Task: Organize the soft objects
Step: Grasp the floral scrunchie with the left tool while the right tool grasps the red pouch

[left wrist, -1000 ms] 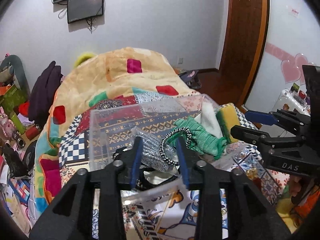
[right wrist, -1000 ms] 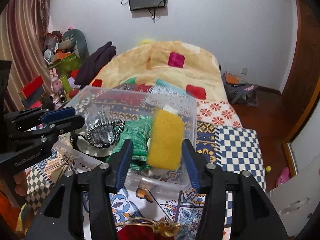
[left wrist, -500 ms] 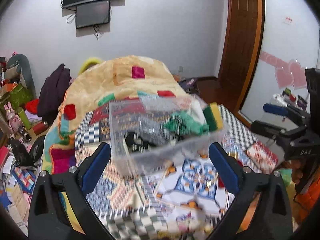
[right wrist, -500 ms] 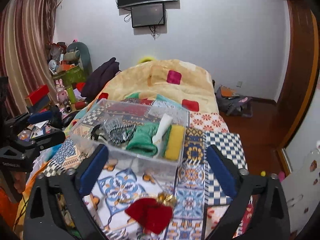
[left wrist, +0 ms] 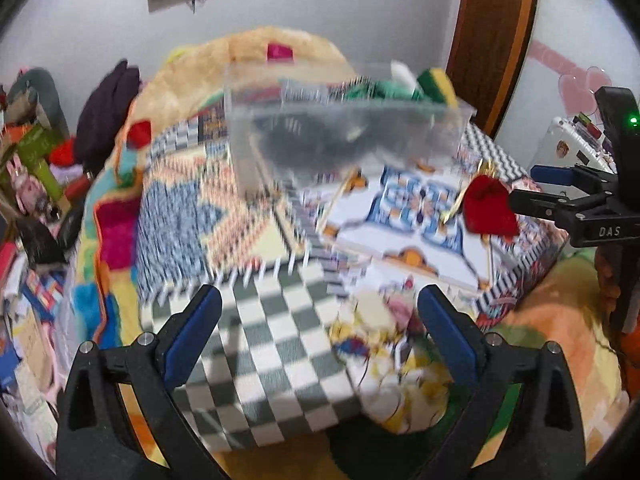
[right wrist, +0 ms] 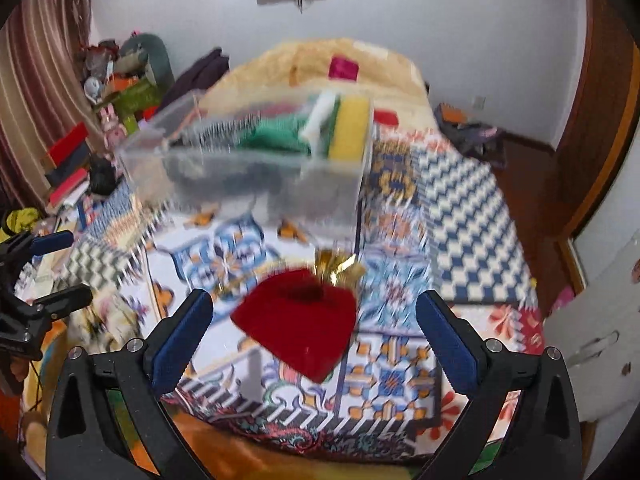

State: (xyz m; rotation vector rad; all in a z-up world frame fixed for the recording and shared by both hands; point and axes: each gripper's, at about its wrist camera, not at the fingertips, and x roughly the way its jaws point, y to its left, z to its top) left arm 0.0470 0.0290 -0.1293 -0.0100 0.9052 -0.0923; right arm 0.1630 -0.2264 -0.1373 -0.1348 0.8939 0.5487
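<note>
A clear plastic bin (left wrist: pixel 344 140) stands on the patterned bedspread, and it also shows in the right wrist view (right wrist: pixel 256 168). It holds a yellow sponge (right wrist: pixel 352 128), a green knit cloth (right wrist: pixel 280 132), a white item and dark items. A red pouch (right wrist: pixel 300 324) with gold trim lies on the bedspread in front of the bin; the left wrist view shows it too (left wrist: pixel 488 208). My left gripper (left wrist: pixel 318 328) is open and empty, well back from the bin. My right gripper (right wrist: pixel 314 328) is open and empty, its fingers wide either side of the red pouch, above it.
The bed carries a patchwork cover (left wrist: pixel 280 320) and a beige blanket (right wrist: pixel 320 60) at the far end. Clutter and books lie on the floor at the left (right wrist: pixel 68 168). A wooden door (left wrist: pixel 492 40) is at the right. Both views are motion-blurred.
Both grippers opened wide, let go of the bin and drew back from it. The bin stays on the bed. The red pouch now lies between the right fingers.
</note>
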